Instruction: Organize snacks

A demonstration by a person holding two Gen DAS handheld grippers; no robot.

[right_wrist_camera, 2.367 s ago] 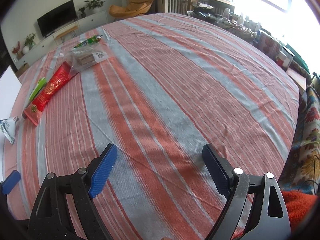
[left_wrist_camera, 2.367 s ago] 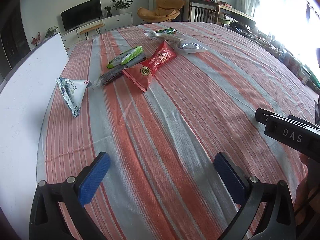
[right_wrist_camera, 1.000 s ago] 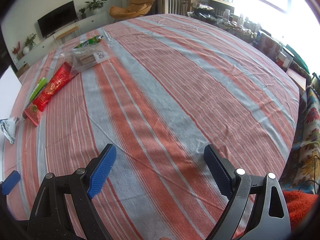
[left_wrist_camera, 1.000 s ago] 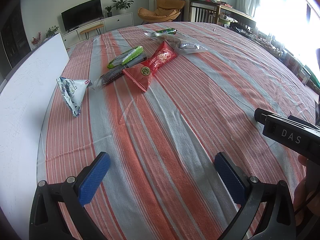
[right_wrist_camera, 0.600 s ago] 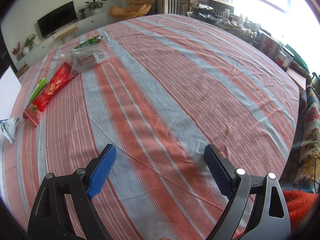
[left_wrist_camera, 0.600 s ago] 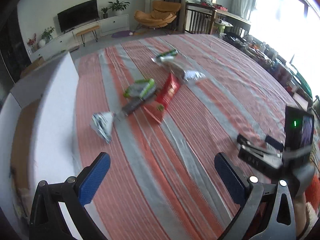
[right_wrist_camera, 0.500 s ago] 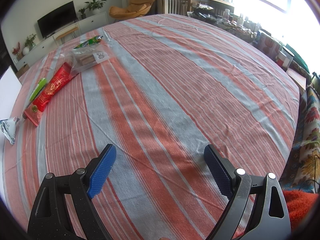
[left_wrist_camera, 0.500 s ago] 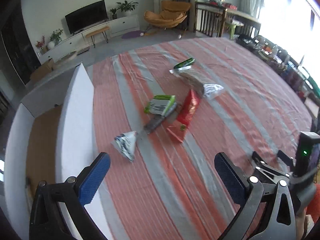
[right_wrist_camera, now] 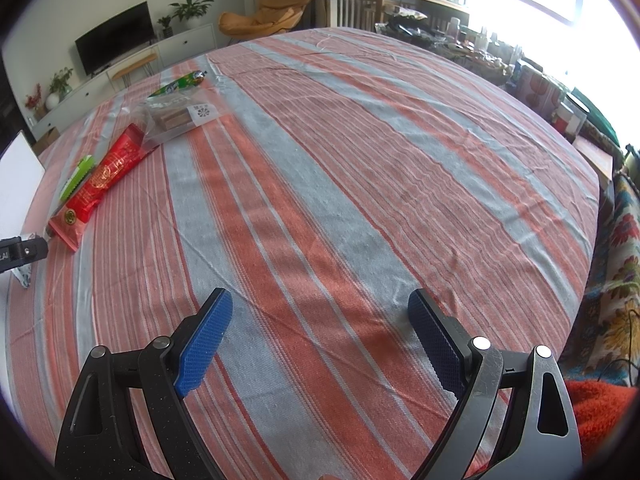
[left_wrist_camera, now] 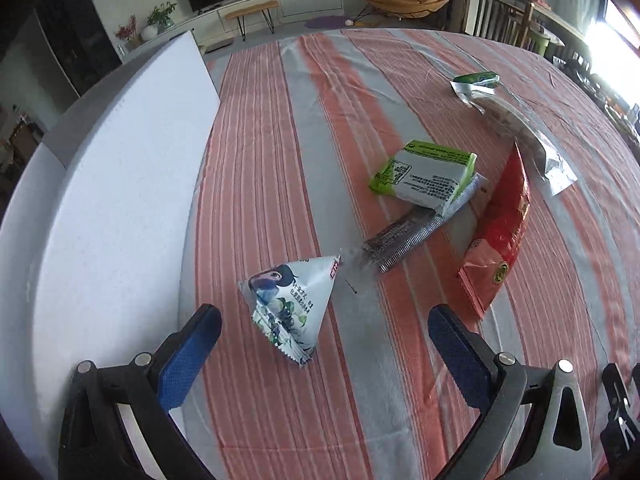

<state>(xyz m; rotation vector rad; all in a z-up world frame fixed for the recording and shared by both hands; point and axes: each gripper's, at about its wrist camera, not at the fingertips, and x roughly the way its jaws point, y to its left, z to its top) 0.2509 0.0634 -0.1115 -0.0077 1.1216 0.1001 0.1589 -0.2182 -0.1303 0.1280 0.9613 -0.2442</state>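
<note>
1. Since a second ago the left gripper (left_wrist_camera: 324, 344) has swung in over the triangular snack pouch (left_wrist_camera: 290, 306), which sat well ahead of it then. Its fingers have just been closing a little but remain spread, one on each side of the pouch, pressing nothing.
2. The right gripper (right_wrist_camera: 320, 340) has kept its place over bare striped surface (right_wrist_camera: 360, 184), fingers spread and empty.
3. Using the pouch as landmark: the white foam box (left_wrist_camera: 104, 216) stands just beside it, on the side away from the other snacks (its inside is out of view now). Beyond the pouch lie a dark narrow packet (left_wrist_camera: 400, 242), a green-and-white pack (left_wrist_camera: 426, 176) resting on its far end, a long red packet (left_wrist_camera: 500, 232), then a clear bag (left_wrist_camera: 524, 136) and a green stick pack (left_wrist_camera: 478, 79).
4. Progress looks barely begun: every snack in view still lies loose on the cloth, and the pouch seems the first pick.
</note>
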